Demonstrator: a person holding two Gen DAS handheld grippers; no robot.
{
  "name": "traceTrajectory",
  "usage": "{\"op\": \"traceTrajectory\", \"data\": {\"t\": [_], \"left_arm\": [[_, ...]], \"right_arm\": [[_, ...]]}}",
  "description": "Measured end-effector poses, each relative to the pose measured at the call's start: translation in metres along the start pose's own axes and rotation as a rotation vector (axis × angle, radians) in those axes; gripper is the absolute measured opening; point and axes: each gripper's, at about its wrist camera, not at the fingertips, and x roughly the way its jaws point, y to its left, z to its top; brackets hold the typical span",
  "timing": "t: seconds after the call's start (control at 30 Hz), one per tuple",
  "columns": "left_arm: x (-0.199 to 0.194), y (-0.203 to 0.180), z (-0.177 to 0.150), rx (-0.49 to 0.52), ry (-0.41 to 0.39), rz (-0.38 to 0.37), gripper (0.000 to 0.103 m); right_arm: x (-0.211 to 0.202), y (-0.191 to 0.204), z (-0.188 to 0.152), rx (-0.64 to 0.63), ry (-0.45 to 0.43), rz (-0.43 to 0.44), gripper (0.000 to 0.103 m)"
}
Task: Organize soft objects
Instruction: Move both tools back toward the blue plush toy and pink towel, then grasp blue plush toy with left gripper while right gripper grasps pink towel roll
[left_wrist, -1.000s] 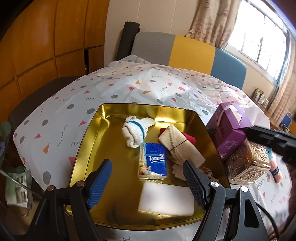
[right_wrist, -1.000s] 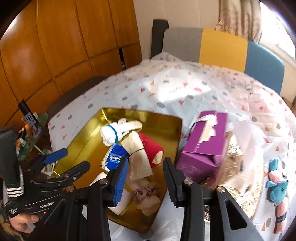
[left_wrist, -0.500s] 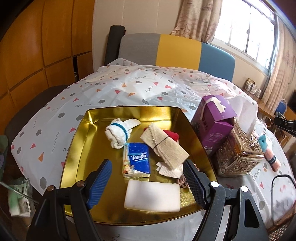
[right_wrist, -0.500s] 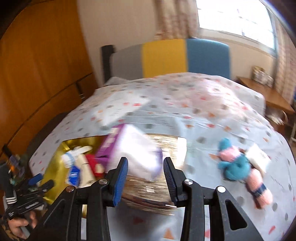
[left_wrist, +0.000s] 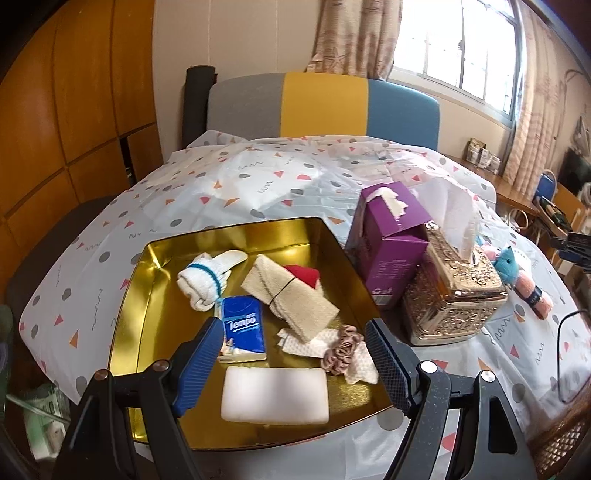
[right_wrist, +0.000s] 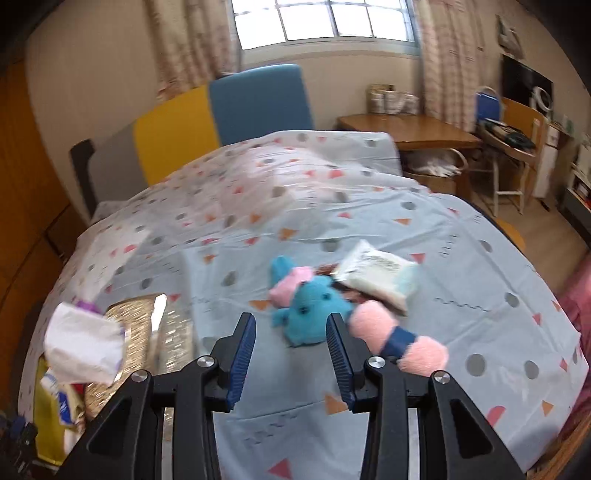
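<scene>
A gold tray (left_wrist: 162, 258) holds a white rolled sock (left_wrist: 207, 277), a blue Tempo tissue pack (left_wrist: 243, 328), a beige folded cloth (left_wrist: 291, 299), a red item (left_wrist: 304, 275), a pink scrunchie (left_wrist: 341, 350) and a white sponge (left_wrist: 275, 395). My left gripper (left_wrist: 295, 363) is open and empty above the tray's near side. My right gripper (right_wrist: 291, 349) is open and empty, just short of a blue plush toy (right_wrist: 314, 306) with pink parts (right_wrist: 399, 339). A white tissue packet (right_wrist: 376, 273) lies behind the toy. The toy also shows in the left wrist view (left_wrist: 511, 264).
A purple tissue box (left_wrist: 391, 243) and an ornate gold tissue box (left_wrist: 454, 291) stand right of the tray. The patterned tablecloth (right_wrist: 332, 206) covers the table. A grey, yellow and blue chair back (left_wrist: 321, 107) stands behind. A wooden desk (right_wrist: 406, 129) is at the far right.
My right gripper swung right, from over the tray past the tissue boxes to the blue plush toy. My left gripper drew back a little and turned right; it stays open.
</scene>
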Motion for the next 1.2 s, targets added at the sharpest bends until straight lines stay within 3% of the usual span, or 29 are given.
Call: {"op": "traceTrajectory", "data": {"t": [0.2, 0.33, 0.6, 0.87, 1.0, 1.2], "left_arm": [[-0.003, -0.017, 0.003, 0.039, 0.001, -0.022, 0.08], [-0.003, -0.031, 0.004, 0.066, 0.003, -0.041, 0.08], [-0.003, -0.061, 0.007, 0.125, 0.005, -0.091, 0.08], [-0.014, -0.105, 0.026, 0.19, -0.024, -0.219, 0.079], [-0.019, -0.14, 0.042, 0.263, -0.047, -0.271, 0.079], [-0.009, -0.196, 0.065, 0.315, -0.016, -0.369, 0.08]], "right_arm": [[0.031, -0.065, 0.001, 0.146, 0.004, -0.154, 0.04], [0.044, -0.101, -0.008, 0.274, 0.031, -0.196, 0.04], [0.049, -0.122, -0.015, 0.394, 0.079, -0.163, 0.04], [0.052, -0.128, -0.02, 0.444, 0.106, -0.134, 0.04], [0.049, -0.14, -0.022, 0.515, 0.1, -0.118, 0.04], [0.049, -0.154, -0.026, 0.599, 0.101, -0.09, 0.04]]}}
